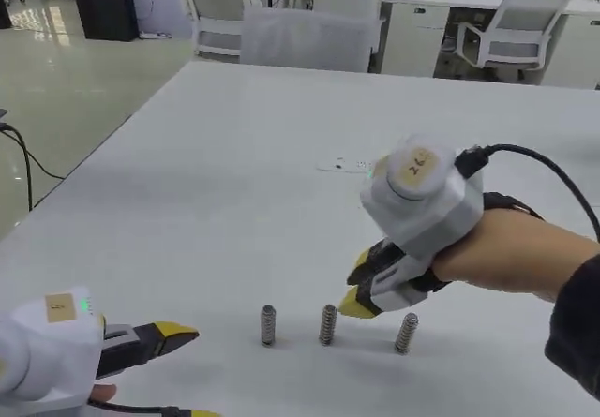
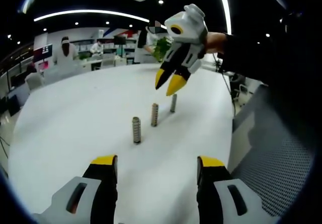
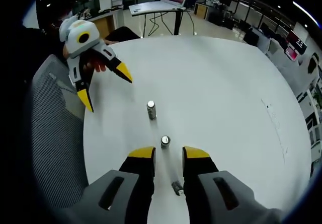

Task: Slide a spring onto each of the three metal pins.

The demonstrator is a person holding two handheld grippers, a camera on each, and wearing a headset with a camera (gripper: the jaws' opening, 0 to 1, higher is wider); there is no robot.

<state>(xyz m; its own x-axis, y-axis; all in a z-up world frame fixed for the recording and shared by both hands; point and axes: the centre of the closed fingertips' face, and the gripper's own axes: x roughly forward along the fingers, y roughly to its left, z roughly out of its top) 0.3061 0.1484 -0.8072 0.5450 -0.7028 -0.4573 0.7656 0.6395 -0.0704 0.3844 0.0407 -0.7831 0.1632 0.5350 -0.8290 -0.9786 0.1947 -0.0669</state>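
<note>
Three springs [image 1: 327, 324] stand upright on the table [image 1: 234, 173] just beneath the slightly parted, empty jaws of the right gripper [image 1: 354, 290], the left gripper [image 2: 157, 161] jaws are spread and empty, and the task appears complete.

Head view: my left gripper [image 1: 195, 374] is cut off by the bottom-left corner, and only the tip of its near jaw clears the bottom edge. My right forearm [image 1: 525, 253] runs off the right edge. The coils of the three springs [image 1: 327, 324] cover the pins. Right gripper view: the nearest spring [image 3: 177, 187] is partly hidden behind one of my own jaws. The far flat white object [image 1: 342, 165] is too small to identify.
</note>
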